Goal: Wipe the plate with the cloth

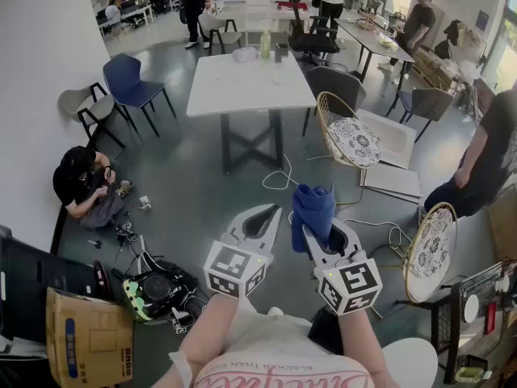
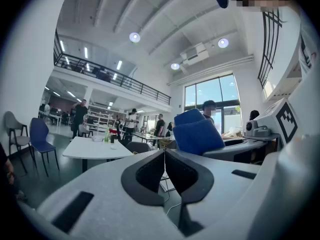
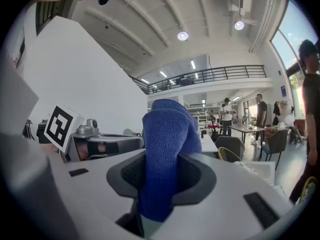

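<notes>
The left claw [image 1: 270, 209] is pressed together with nothing in it. In the left gripper view its two dark pads meet along one thin seam, and it points roughly level, out over open floor. Just to its right, almost alongside, the right claw [image 1: 317, 226] is pinching the blue cloth [image 1: 313, 207]. In the right gripper view the cloth [image 3: 167, 134] stands bunched between the pads. A thick fold rises above the tips and a tail hangs down behind them.

The cloth is therefore in hand, but the wiping has not begun. Both claws are held in the air in front of the person, and neither touches a surface. I cannot pick out the plate with any certainty. A white round surface [image 1: 414, 364] shows below and to the right of the right claw, at the lower edge of the head view, but whether it is a plate or a tabletop I cannot tell.

The step in hand looks like carrying the cloth to the work. The next move probably calls for finding the plate and lowering the right claw, so the protruding fold, not the hard tips, meets it. The left claw would likely need to spread to steady the rim.
</notes>
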Demonstrator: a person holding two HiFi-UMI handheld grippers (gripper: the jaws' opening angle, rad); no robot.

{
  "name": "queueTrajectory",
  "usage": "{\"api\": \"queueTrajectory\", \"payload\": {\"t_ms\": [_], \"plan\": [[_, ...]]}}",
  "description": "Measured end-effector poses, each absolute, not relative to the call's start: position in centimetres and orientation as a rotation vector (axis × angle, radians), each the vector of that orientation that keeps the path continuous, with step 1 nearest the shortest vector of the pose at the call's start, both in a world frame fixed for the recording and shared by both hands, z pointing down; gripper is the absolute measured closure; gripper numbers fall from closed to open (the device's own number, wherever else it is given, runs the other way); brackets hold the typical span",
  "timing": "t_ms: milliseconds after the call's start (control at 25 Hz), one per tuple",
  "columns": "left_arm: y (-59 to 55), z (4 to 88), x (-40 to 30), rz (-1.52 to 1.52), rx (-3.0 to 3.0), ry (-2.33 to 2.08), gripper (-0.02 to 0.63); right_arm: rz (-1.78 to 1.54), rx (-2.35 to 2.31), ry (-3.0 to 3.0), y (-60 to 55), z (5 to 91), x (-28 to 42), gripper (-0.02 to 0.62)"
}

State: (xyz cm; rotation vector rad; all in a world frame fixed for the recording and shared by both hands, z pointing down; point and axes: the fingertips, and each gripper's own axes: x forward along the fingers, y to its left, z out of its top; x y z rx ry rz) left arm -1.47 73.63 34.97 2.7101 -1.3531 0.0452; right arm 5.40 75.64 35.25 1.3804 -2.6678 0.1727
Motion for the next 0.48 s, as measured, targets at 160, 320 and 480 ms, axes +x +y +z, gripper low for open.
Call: {"api": "queueTrajectory", "payload": {"t_ms": [160, 320, 480], "plan": [[73.3, 34.3, -0.8, 0.029, 2.729, -1.353, 0.601, 0.147, 1.405, -2.676, 75.4, 34.6, 6.2, 0.477], [73.6, 33.9, -0.1, 0.027, 2.749, -1.351, 0.601, 0.12, 1.418, -2.687, 75.6, 34.0, 6.9, 0.476], [73.9, 34.1, 0.3, 0.042, 2.75, -1.356, 0.601, 0.144, 1.415, -2.701, 75.8, 34.2, 7.2, 0.477]]}}
